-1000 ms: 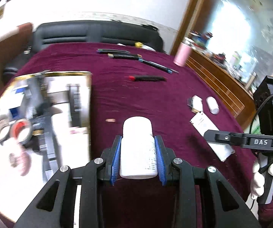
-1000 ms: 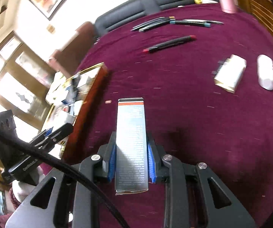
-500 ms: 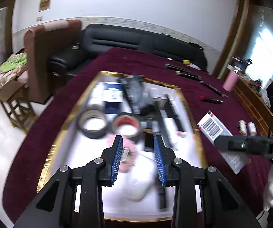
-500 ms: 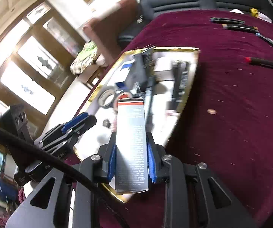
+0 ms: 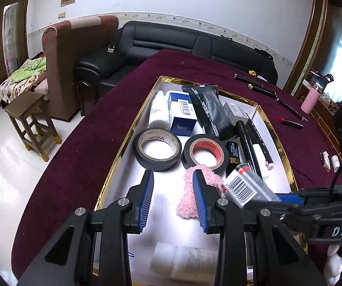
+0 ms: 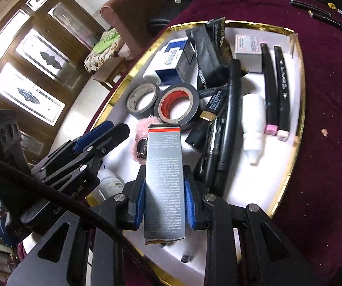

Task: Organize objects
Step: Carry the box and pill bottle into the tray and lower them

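Note:
My left gripper [image 5: 172, 176] hovers open over the near part of the gold-rimmed white tray [image 5: 121, 147], with nothing between its blue pads. A white bottle [image 5: 185, 261] lies on its side in the tray just below it. My right gripper [image 6: 164, 175] is shut on a silver carton with a red stripe [image 6: 165, 166], held lengthwise above the tray's [image 6: 299, 109] near end. From the left wrist view that carton [image 5: 244, 187] shows its barcode end beside a pink fluffy item [image 5: 190, 197]. The left gripper [image 6: 110, 131] sits just left of the carton.
The tray holds two tape rolls [image 5: 158, 151] [image 5: 205, 152], a blue box [image 5: 181, 114], a black pouch [image 5: 209, 112], markers [image 6: 269, 85] and a white tube [image 6: 253, 121]. Pens [image 5: 266, 91] lie on the maroon cloth [image 5: 75, 157] beyond. A stool [image 5: 30, 116] stands left of the table.
Both grippers swung from over the maroon cloth to over the tray. The white bottle left the left gripper and now lies in the tray. The carton stays in the right gripper.

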The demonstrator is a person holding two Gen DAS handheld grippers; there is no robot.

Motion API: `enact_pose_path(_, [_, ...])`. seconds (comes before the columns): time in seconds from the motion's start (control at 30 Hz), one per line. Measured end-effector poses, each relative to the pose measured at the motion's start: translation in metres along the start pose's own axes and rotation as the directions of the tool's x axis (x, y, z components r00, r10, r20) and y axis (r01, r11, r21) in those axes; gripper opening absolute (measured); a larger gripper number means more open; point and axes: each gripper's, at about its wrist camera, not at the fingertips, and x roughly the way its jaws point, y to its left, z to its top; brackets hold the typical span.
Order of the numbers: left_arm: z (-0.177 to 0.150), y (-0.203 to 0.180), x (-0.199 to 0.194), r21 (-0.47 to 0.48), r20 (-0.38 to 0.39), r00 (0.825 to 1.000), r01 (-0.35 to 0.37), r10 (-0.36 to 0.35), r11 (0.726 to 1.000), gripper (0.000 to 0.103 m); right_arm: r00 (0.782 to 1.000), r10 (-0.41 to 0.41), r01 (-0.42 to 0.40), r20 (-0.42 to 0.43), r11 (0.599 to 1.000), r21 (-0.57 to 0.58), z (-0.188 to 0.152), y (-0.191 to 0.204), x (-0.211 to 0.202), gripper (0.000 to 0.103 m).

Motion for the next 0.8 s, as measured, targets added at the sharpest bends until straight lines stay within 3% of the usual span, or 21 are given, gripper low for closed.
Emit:
enact_pose_path(0.23, [0.002, 0.001, -0.006, -0.007, 0.011, 1.0, -0.015, 0.015, 1.0, 0.031, 0.999, -0.014, 0.014, -0.031, 1.0, 0.008, -0.002, 0.005, 0.01, 0.026])
enact_pose_path(0.4, [0.005, 0.001, -0.01, -0.005, 0.025, 0.999, -0.031, 0.031, 1.0, 0.053, 0.999, -0.01, 0.011, -0.035, 1.0, 0.006, -0.001, 0.005, 0.008, 0.027])
enact_pose_path(0.67, [0.012, -0.006, -0.021, 0.018, 0.055, 0.996, -0.077, 0.076, 0.997, 0.068, 0.996, 0.092, -0.092, 0.011, 0.996, 0.004, 0.002, 0.003, -0.007, 0.029])
enact_pose_path(0.8, [0.017, -0.014, -0.028, 0.038, 0.072, 0.992, -0.105, 0.102, 0.994, 0.068, 0.983, 0.179, -0.18, 0.025, 0.984, 0.016, 0.0, -0.001, -0.018, 0.029])
